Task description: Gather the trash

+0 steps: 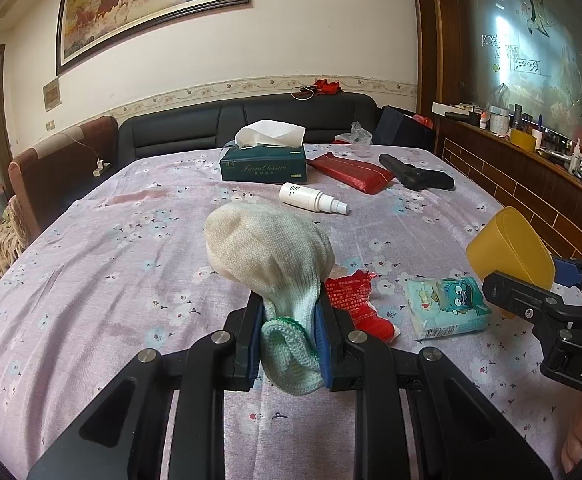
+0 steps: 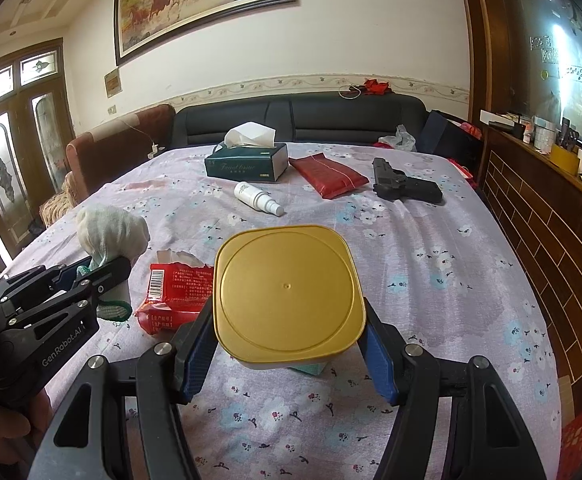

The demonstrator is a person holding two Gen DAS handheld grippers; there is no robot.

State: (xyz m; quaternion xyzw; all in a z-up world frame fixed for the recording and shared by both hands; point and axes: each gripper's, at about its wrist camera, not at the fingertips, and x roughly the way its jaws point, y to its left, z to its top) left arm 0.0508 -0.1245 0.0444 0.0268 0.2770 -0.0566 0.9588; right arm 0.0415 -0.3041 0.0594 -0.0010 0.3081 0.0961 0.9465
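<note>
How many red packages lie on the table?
2. A torn red wrapper lies near the left gripper; a flat red pouch lies between the tissue box and the black toy pistol. None seem hidden.

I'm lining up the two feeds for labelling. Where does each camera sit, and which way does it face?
Left wrist: sits on the left tongs, facing across the floral-clothed table toward the sofa; they clamp a pale knitted glove; right tongs at right.
Right wrist: sits on the right tongs, facing likewise; they grip a yellow plastic tub; left tongs and a hand at left.
Shared: green tissue box, white spray bottle, torn red wrapper.
</note>
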